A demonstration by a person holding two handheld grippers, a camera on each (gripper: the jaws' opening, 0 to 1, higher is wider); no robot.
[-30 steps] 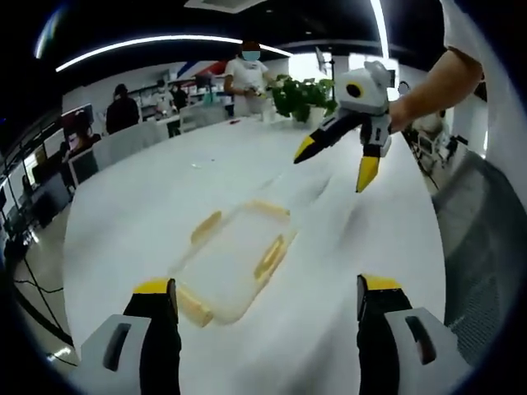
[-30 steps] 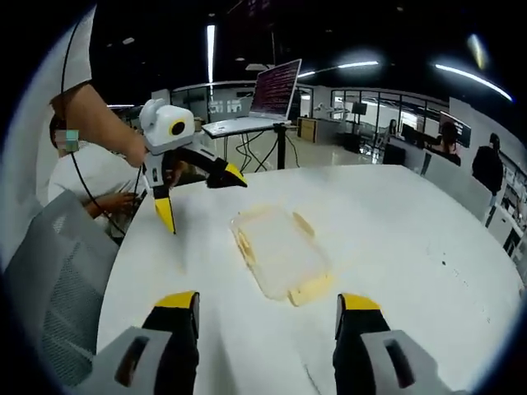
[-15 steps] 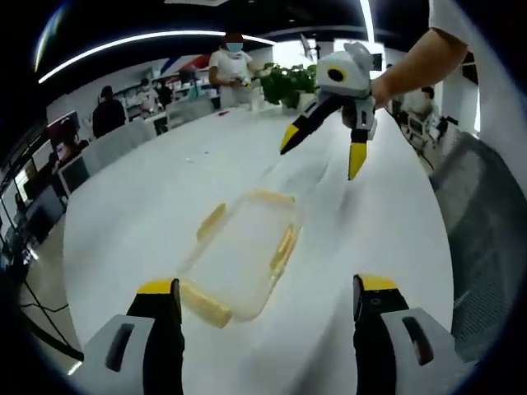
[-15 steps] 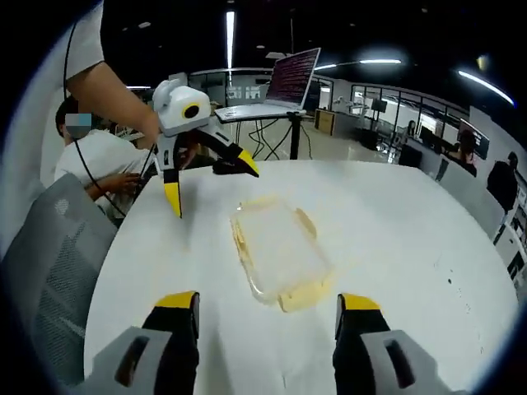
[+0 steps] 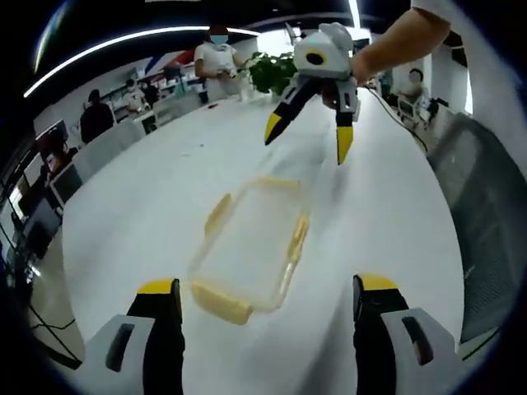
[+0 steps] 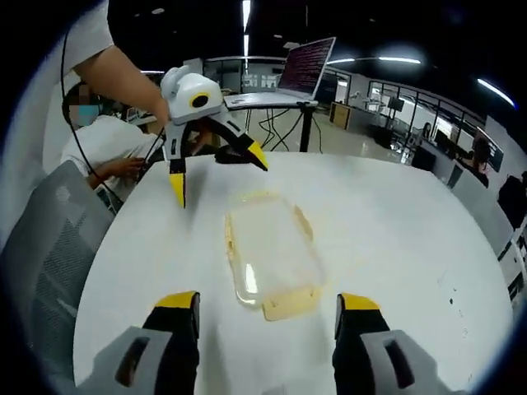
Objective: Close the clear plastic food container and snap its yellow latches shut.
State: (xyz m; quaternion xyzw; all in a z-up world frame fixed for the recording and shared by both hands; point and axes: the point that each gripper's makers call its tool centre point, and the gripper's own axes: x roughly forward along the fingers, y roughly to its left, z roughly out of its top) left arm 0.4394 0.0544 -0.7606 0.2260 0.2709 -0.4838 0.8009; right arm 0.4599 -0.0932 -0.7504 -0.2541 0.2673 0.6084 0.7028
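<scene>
- Container (image 5: 249, 251) lies flat on the white table (image 5: 148, 206), lid on, yellow latches (image 5: 221, 301) apparently unsnapped.
- Left gripper (image 6: 216, 171), jaws wide, has closed in above its far end.
- Right gripper (image 5: 305, 141), equally spread and empty, now hovers nearer; latching looks imminent.

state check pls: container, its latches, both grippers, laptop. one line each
clear plastic food container: lid on, flat on the white table, not held.
yellow latches: splayed outward, not snapped down.
left hand-held gripper: open, above the table beyond the container.
right hand-held gripper: open, above the container's far end.
laptop: open, screen lit, on a stand.
</scene>
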